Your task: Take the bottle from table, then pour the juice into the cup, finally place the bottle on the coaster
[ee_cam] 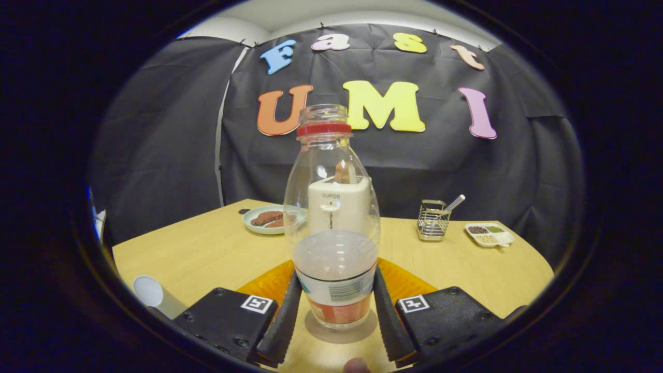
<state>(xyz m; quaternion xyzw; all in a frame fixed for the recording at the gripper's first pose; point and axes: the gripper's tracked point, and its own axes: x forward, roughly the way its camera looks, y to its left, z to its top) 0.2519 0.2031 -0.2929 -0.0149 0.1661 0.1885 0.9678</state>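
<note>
Wooden table [207, 248]: gripper [335, 305] fingers pinching bottle [334, 243] base, apparently resting on table; next lift, carry to cup [147, 291].

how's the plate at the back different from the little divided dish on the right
The plate is round and undivided, pale green, holding brown pieces; the divided dish is elongated, white, split into compartments with dark, green and pale contents. The plate sits beyond the bottle that stands between the gripper fingers; the dish sits beside the wire holder. Both lie flat on the table.

Recording booth, black cloth wall [155, 155], wooden table [207, 254]
</note>
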